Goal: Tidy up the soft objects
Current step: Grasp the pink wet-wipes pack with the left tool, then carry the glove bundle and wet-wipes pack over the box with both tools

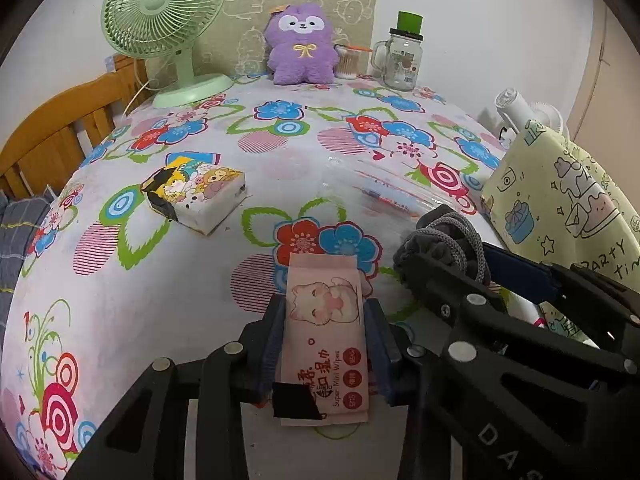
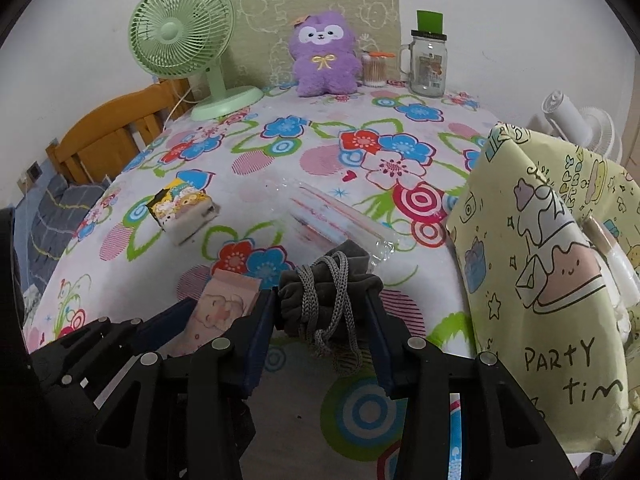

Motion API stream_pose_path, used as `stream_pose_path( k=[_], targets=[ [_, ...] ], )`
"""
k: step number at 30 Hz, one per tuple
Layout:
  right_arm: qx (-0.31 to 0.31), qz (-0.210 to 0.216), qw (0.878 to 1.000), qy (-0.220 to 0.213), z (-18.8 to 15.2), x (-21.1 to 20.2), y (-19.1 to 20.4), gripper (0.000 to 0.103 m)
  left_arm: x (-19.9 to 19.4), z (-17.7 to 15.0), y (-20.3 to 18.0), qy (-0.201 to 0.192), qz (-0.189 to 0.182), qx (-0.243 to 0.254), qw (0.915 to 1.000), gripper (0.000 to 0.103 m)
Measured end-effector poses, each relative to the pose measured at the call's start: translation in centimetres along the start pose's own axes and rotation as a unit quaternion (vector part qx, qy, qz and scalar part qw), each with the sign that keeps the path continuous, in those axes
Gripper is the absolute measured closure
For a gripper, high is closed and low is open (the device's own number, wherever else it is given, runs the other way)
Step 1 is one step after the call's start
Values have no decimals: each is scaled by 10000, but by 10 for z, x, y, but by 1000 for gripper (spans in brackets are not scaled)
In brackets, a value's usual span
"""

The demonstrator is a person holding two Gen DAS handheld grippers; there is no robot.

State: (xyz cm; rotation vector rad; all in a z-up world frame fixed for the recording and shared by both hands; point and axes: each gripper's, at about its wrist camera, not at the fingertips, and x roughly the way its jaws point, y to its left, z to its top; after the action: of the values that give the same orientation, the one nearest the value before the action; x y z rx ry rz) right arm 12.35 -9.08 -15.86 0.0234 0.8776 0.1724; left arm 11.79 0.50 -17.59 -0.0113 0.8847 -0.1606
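My left gripper point(image 1: 325, 308) is shut on a pink pack of wet wipes point(image 1: 325, 344) with a cat drawing, held above the flowered table. My right gripper point(image 2: 322, 300) is shut on a grey drawstring pouch point(image 2: 326, 296); the pouch also shows in the left wrist view point(image 1: 440, 240). The wipes pack shows in the right wrist view point(image 2: 222, 312), just left of the pouch. A yellow-green gift bag point(image 2: 552, 280) printed "Party time" stands at the right, close to my right gripper. A purple plush toy point(image 1: 301, 46) sits at the back.
A cartoon-printed tissue pack point(image 1: 196, 196) lies left of centre. A clear plastic packet point(image 1: 384, 196) lies mid-table. A green fan point(image 1: 168, 28), a cotton swab jar point(image 1: 347, 65) and a glass mug jar point(image 1: 402, 60) stand at the back. A wooden bed frame point(image 1: 60, 128) is left.
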Motion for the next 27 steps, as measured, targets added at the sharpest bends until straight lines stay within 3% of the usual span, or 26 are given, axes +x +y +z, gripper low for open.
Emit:
stream_pose_path(
  k=[8,27],
  targets=[
    [30,102,9999,-37,1,-8,1,56,-10,2,-2,-46,101,29,9999,66],
    [-101,92,9973,-725,15,-85,9,56,-85,15,-12,-770,204,86,9968,65]
  ],
)
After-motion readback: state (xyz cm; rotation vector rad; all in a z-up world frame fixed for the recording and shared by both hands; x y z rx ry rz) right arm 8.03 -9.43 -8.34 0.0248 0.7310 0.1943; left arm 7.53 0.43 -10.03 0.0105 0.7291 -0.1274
